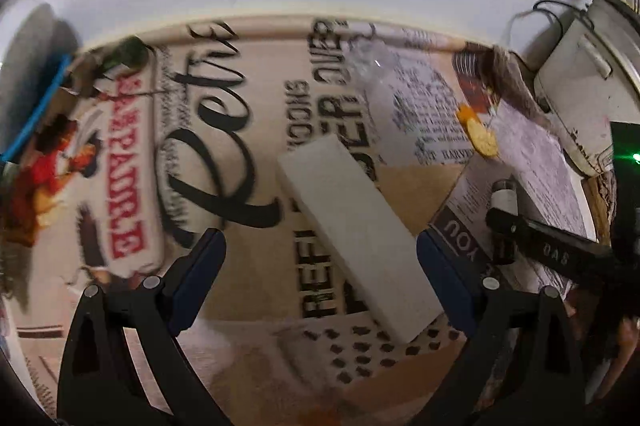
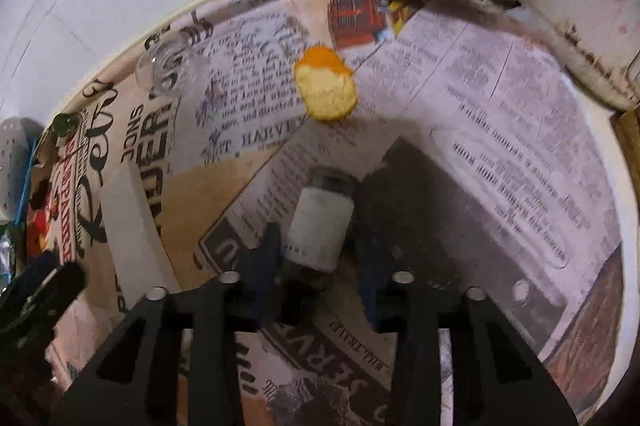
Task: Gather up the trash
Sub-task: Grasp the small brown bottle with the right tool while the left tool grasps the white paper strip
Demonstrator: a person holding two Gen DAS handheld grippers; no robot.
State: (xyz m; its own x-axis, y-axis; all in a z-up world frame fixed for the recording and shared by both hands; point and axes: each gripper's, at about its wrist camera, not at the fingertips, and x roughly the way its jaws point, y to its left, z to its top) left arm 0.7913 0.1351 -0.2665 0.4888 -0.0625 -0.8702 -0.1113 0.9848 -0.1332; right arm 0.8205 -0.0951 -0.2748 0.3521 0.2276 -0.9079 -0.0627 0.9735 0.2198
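Note:
In the left wrist view my left gripper (image 1: 322,262) is open, its blue-padded fingers standing on either side of a long white block (image 1: 352,226) that lies flat on the printed tablecloth; neither pad touches it. In the right wrist view my right gripper (image 2: 320,250) is shut on a small dark bottle with a white label (image 2: 320,230), which lies on the cloth. Beyond it rest a piece of orange peel (image 2: 328,89) and a clear plastic cup (image 2: 168,69) on its side. The white block (image 2: 132,218) and left gripper (image 2: 36,302) show at the left there.
A white appliance (image 1: 580,85) with a black cord stands at the table's right side, with frayed cloth beside it. The table's curved far edge (image 1: 280,11) meets a white wall. At the far left are a blue-rimmed item (image 1: 36,113) and a dark green object (image 1: 128,53).

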